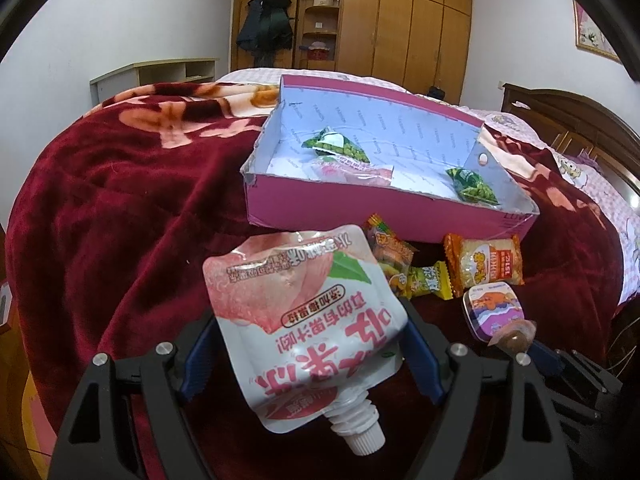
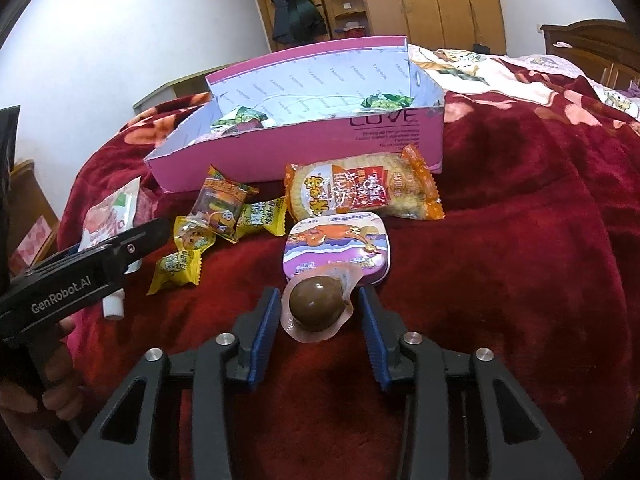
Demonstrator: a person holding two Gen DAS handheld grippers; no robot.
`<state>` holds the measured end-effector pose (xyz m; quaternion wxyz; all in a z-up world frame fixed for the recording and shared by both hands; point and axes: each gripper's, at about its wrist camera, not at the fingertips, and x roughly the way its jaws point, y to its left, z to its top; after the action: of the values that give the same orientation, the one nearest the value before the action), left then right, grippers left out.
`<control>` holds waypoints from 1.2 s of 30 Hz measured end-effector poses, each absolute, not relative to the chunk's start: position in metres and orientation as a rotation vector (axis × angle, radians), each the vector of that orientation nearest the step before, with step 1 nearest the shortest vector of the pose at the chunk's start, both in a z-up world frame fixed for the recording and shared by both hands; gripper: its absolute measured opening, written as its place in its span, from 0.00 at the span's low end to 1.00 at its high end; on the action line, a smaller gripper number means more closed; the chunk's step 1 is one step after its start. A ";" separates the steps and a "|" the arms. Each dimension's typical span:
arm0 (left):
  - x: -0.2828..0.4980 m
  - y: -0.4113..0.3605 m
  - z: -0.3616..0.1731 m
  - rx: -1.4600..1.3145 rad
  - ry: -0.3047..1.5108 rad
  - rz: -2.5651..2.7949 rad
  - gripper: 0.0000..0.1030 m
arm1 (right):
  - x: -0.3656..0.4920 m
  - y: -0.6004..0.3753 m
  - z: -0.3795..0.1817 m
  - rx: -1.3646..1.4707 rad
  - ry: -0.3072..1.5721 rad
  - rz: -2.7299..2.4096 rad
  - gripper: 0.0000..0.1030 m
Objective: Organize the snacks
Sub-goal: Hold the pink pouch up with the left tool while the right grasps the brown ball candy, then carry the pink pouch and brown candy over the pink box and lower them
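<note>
The pouch [image 1: 308, 332], white with a pink peach, lies lengthwise between the left fingers [image 1: 420, 354], clamped, spout nearest the camera, just before the box [image 1: 384, 216]. Right fingers [image 2: 266, 330] flank the wrapped brown egg [image 2: 317, 309], not touching.

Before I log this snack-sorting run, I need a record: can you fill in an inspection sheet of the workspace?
Surface: bed under a dark red floral blanket.
Job's things: pink box holding two green snack packs and a pale packet; peach drink pouch; wrapped brown ball; purple tin; orange cracker pack; yellow candies.
Clutter: nothing seen.
Grippers: left tool closed on the pouch; right tool open around the ball, pads not touching.
Cables: nothing seen.
Surroundings: wooden wardrobe, hanging dark coat, white walls.
</note>
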<state>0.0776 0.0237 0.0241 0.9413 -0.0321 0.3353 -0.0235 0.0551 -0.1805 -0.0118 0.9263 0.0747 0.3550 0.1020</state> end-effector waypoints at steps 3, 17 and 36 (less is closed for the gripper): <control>0.078 0.024 0.024 -0.067 0.685 -0.050 0.81 | 0.055 -0.183 -0.012 0.156 0.726 0.190 0.28; 0.071 0.023 0.032 -0.053 0.658 -0.055 0.81 | 0.043 -0.191 -0.005 0.180 0.703 0.194 0.23; 0.072 0.012 0.055 -0.037 0.626 -0.100 0.81 | 0.032 -0.198 0.014 0.191 0.652 0.228 0.23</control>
<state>0.0716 0.0118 0.0550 0.9501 -0.0181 0.3075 -0.0493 0.0319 -0.1978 0.0145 0.9365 0.0933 0.3193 0.1114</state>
